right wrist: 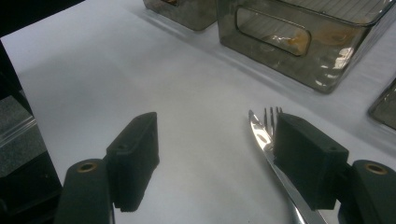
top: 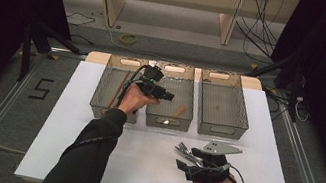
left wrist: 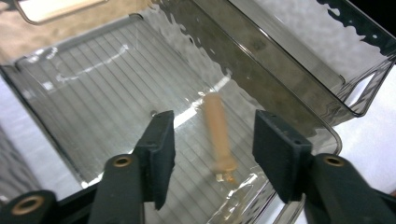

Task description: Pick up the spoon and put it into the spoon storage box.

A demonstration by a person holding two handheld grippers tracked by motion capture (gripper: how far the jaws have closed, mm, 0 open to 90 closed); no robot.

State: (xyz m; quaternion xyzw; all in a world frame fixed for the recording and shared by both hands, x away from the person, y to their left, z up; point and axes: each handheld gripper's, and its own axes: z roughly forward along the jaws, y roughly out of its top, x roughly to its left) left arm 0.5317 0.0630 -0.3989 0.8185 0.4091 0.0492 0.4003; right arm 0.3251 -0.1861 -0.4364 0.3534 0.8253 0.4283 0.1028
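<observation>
Left claw (top: 166,95) parted, arm outstretched; right claw (top: 186,157) parted, low.

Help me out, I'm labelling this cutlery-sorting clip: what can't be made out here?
- Wooden piece in the middle bin: blurred in the left gripper view, so its kind is unclear.
- Fork and knife: handles hidden behind the right gripper jaw in the right gripper view.
- Long thin stick in the left bin: too small in the high view to identify.

wooden stick (top: 179,110) in middle bin (top: 172,96) | cutlery (top: 187,151) on table (top: 138,163), before right bin (top: 223,103)
</observation>
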